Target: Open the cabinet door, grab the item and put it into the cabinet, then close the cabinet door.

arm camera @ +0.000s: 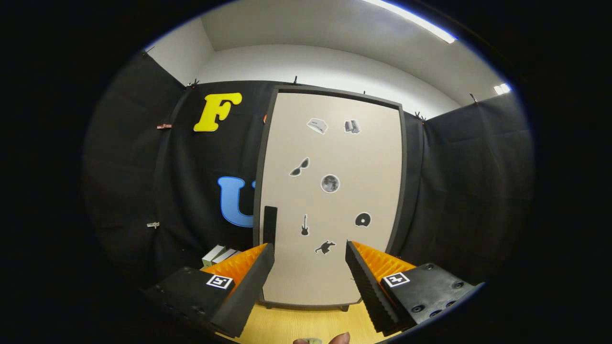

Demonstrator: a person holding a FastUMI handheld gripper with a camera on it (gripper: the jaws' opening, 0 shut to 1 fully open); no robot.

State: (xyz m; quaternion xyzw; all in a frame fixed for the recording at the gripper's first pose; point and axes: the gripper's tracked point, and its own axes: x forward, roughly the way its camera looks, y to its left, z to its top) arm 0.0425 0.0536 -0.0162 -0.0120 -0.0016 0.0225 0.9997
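1. I am holding my gripper (pixel 310 253) released, its two fingers spread wide apart with nothing between them, both pointing straight at the cabinet.
2. The cabinet door (pixel 334 157) is standing shut just ahead of my fingers, a tall beige panel in a dark frame, carrying several small grey stickers.
3. The door's black handle (pixel 270 224) is sitting upright along the door's left edge, just above and beyond the tip of my left finger (pixel 248 282); the two are not touching.
4. My right finger (pixel 370 286) is lining up with the lower right part of the door, apart from it.
5. A small pale box-like item (pixel 220 255) is lying to the left of the cabinet, partly hidden behind my left finger; I cannot tell what it is.
6. The cabinet is resting on a light wooden table (pixel 306 325), showing between and below my fingers.
7. A fingertip of a hand (pixel 339 339) is peeking in at the near edge of the table, beside a small roundish thing too cut off to identify.
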